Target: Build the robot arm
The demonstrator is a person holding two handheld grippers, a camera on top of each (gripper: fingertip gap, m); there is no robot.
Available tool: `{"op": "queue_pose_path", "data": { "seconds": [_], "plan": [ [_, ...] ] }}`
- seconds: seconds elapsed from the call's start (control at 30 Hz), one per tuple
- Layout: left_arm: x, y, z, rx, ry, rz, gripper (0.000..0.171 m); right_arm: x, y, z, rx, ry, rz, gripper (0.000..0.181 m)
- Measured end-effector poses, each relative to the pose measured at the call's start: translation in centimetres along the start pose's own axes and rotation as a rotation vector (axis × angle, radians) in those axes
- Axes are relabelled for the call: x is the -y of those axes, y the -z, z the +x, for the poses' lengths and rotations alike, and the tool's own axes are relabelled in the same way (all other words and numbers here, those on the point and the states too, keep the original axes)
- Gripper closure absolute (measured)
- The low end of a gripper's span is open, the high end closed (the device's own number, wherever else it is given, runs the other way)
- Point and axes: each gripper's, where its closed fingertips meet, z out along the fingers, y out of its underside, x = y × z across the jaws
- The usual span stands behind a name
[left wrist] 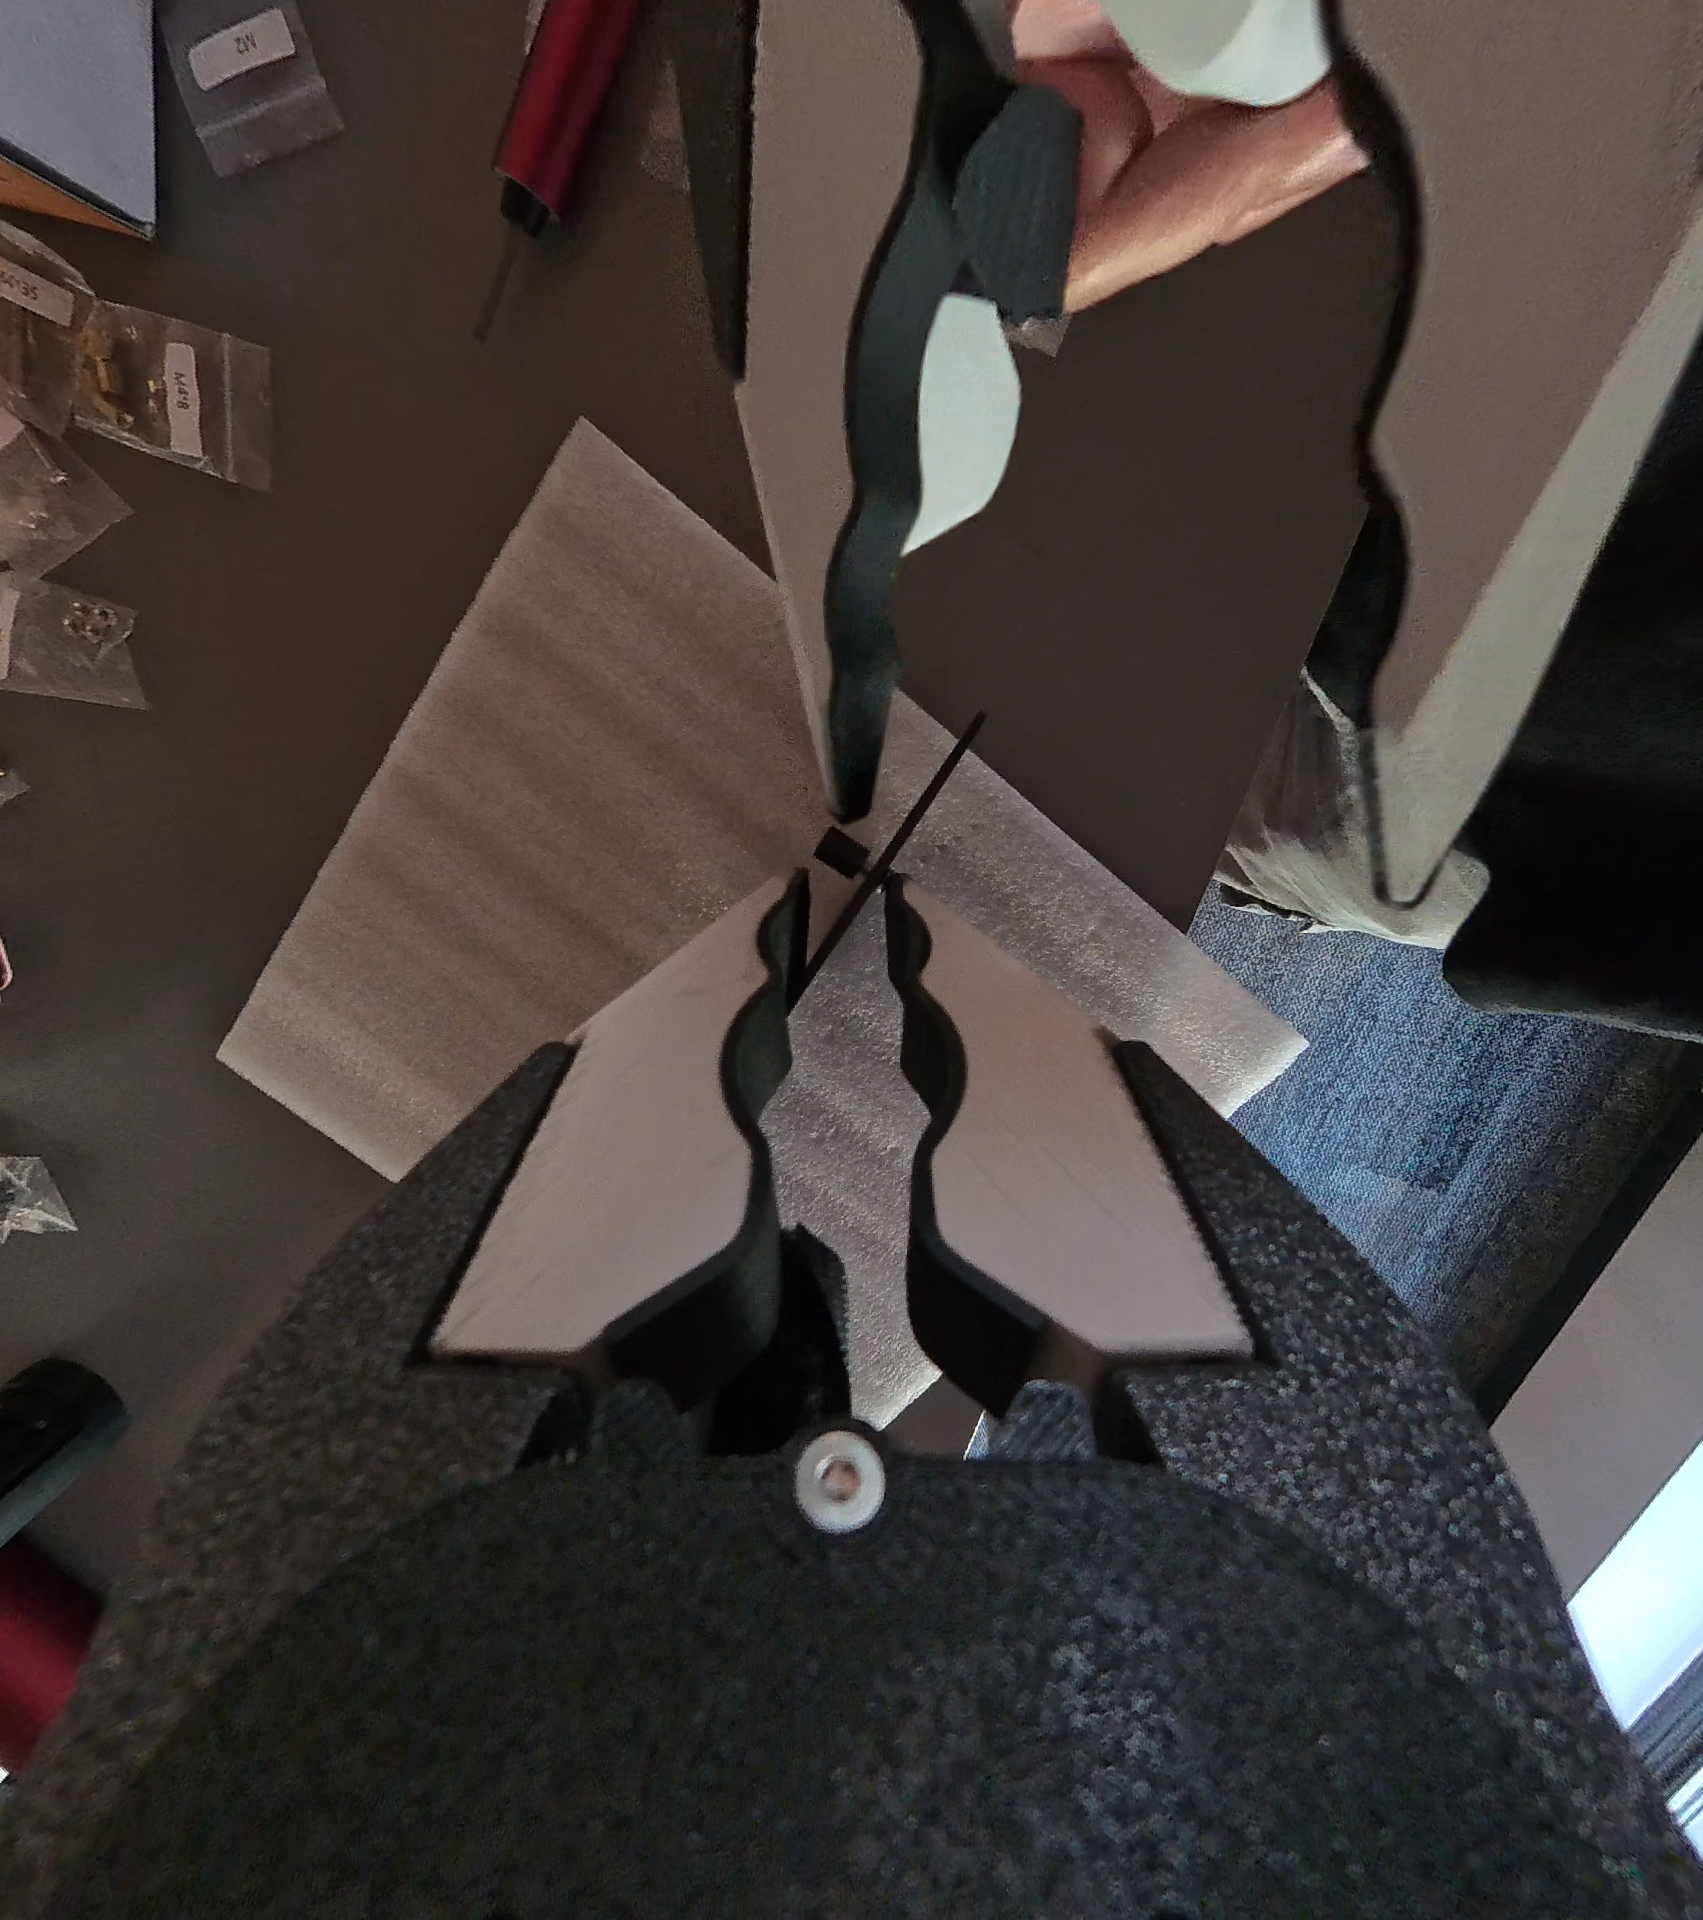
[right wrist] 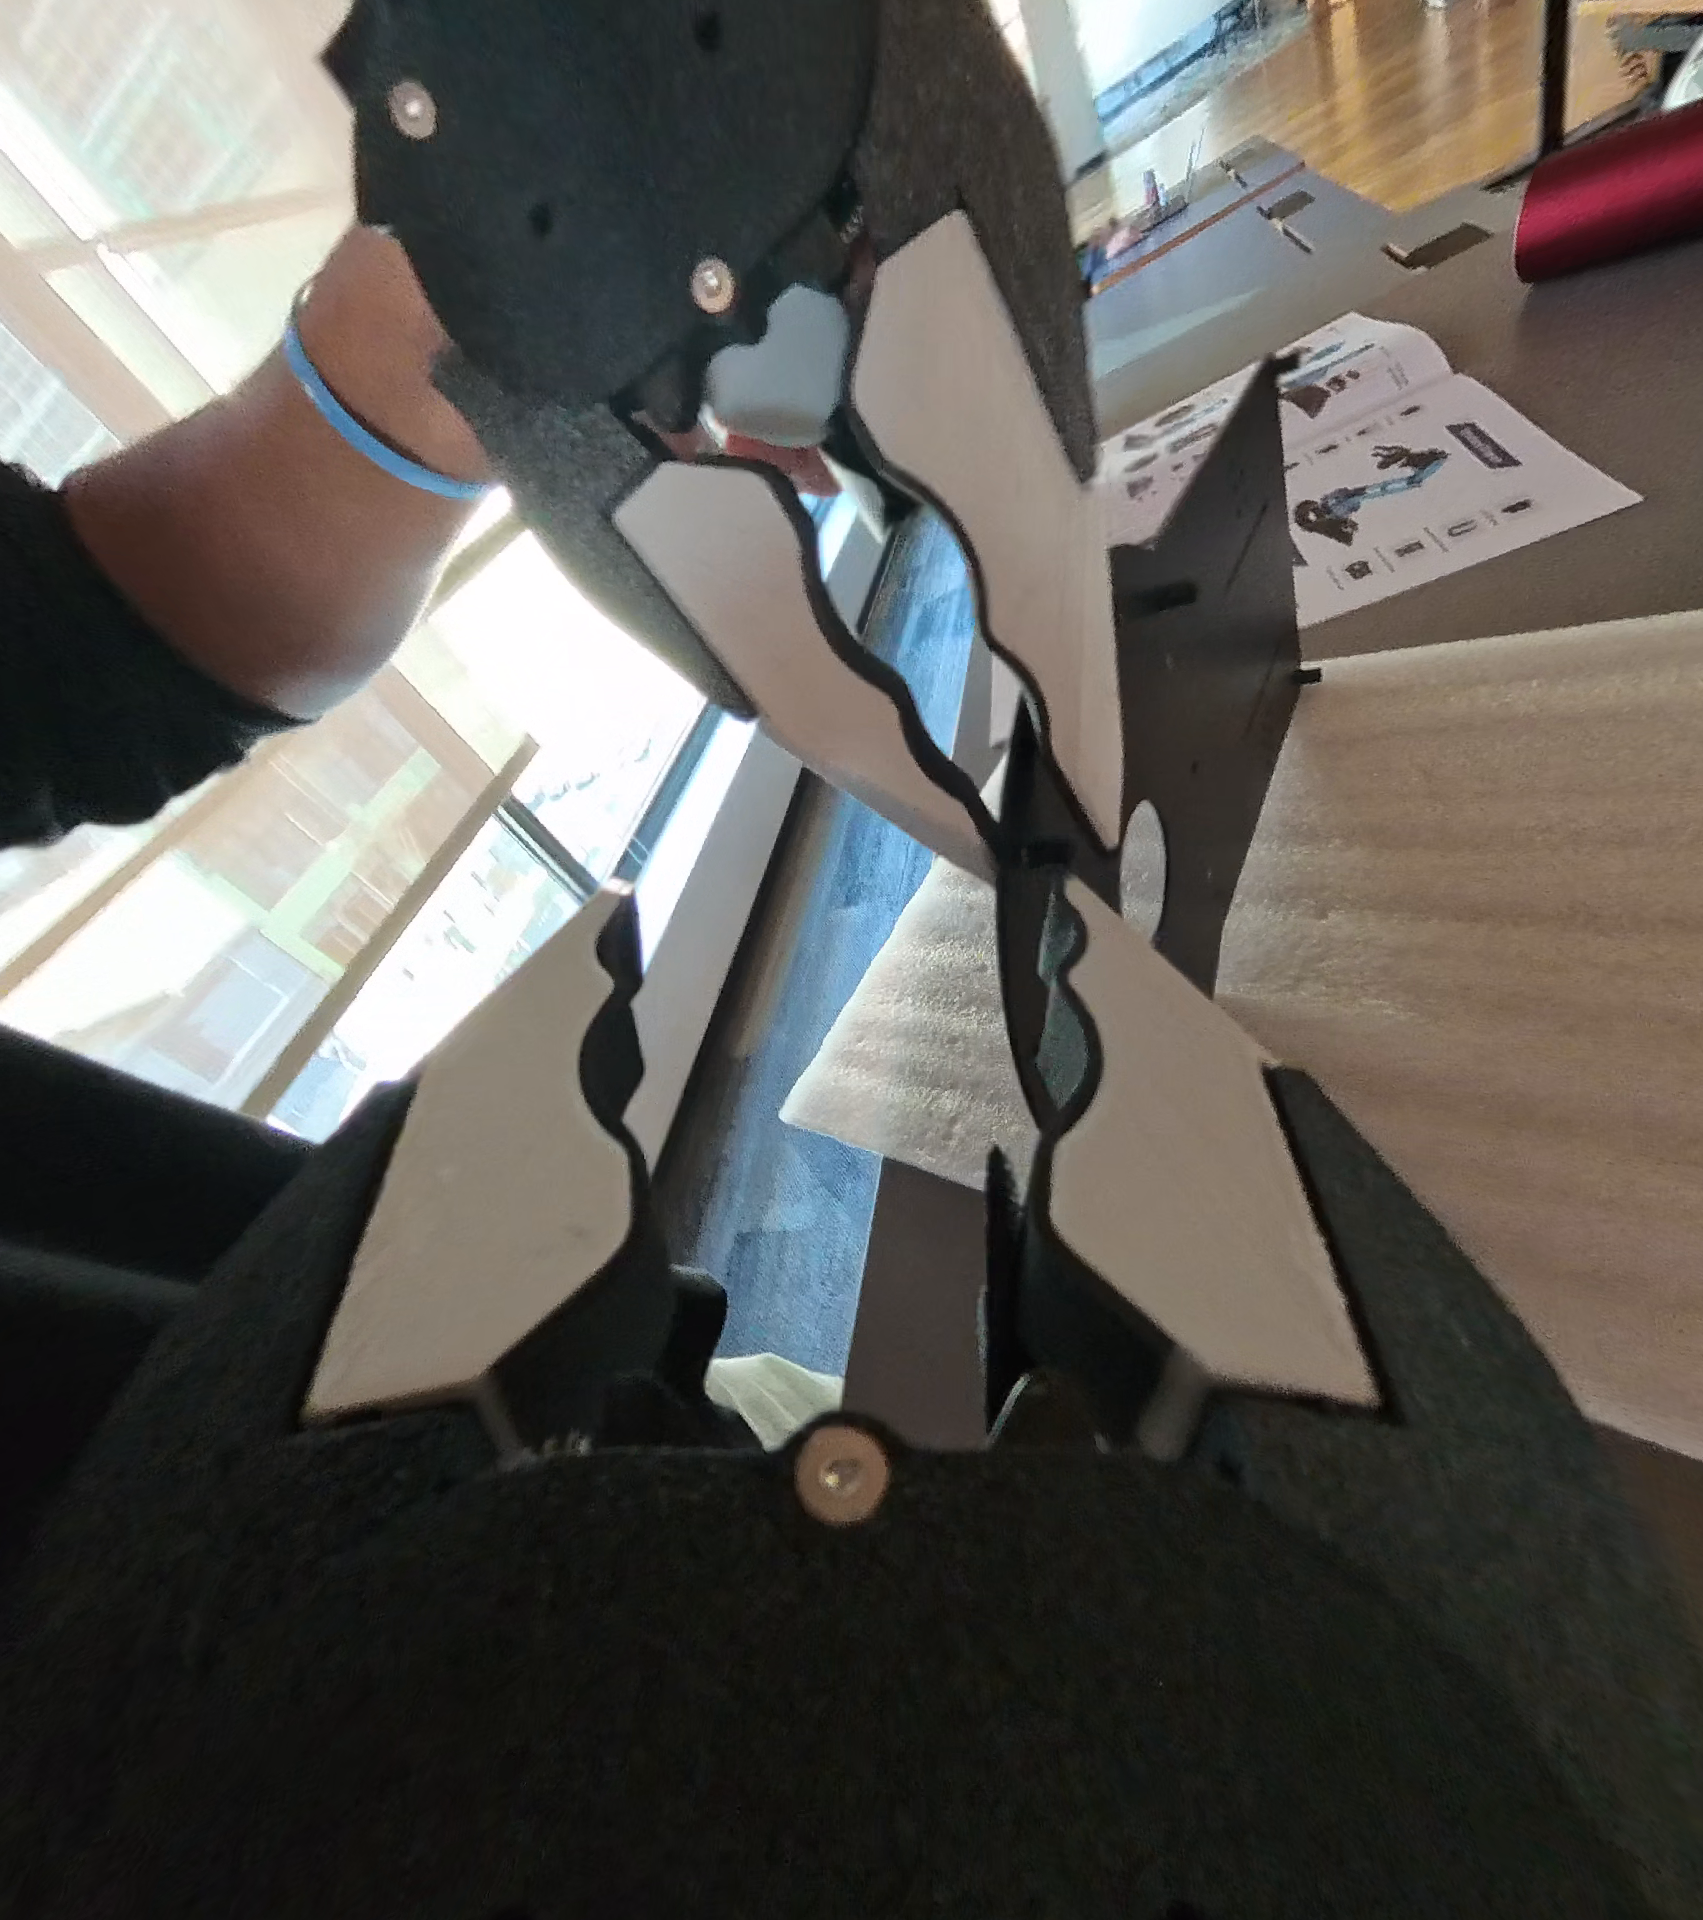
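Observation:
My left gripper (left wrist: pixel 845 883) is shut on a thin black cable tie (left wrist: pixel 933 790) that crosses slantwise between its tips above a white foam sheet (left wrist: pixel 514 779). The tie's small square head (left wrist: pixel 842 852) sits just beyond the tips. My right gripper (left wrist: pixel 1127 852) reaches in from the far side, wide open, one fingertip (left wrist: pixel 855 805) almost touching the head. In the right wrist view my right gripper (right wrist: pixel 836 904) is open and empty. The left gripper (right wrist: pixel 1008 831) meets it tip to tip. A dark flat metal plate (right wrist: pixel 1221 623) with holes stands on edge just behind them.
Several small bags of screws (left wrist: pixel 16 416) lie at the table's left. A red cylinder (left wrist: pixel 566 104) lies at the back. An open printed booklet (right wrist: pixel 1398 488) lies beyond the foam (right wrist: pixel 1501 883). The table edge drops to blue carpet (left wrist: pixel 1398 1091). A forearm with a blue band (right wrist: pixel 307 499) holds the left gripper.

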Motion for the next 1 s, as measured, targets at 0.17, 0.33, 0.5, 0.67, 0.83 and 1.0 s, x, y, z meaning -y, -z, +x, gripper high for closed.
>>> {"op": "queue_pose_path", "data": {
  "seconds": [0.17,0.33,0.5,0.67,0.83,1.0],
  "plan": [
    [-0.1,0.0,0.1,0.006,-0.002,0.000,0.157,1.1,-0.7,-0.1,0.100,-0.245,0.106,0.092],
    [0.0,0.0,0.0,0.008,-0.002,0.002,0.157,2.5,1.3,-0.6,0.204,-0.493,0.275,0.096],
    [0.1,-0.1,-0.2,0.015,-0.003,0.001,0.157,3.0,0.7,0.5,0.245,-0.655,0.328,0.083],
    [0.1,-0.1,-0.2,0.009,-0.004,-0.001,0.157,3.5,1.9,-0.6,0.279,-0.640,0.365,0.094],
    [0.1,-0.1,-0.2,0.014,-0.006,-0.001,0.157,1.9,0.5,0.8,0.205,-0.653,0.310,0.083],
    [0.2,-0.1,-0.3,0.010,-0.009,0.000,0.157,3.2,0.6,0.0,0.203,-0.604,0.341,0.079]
  ]
}}
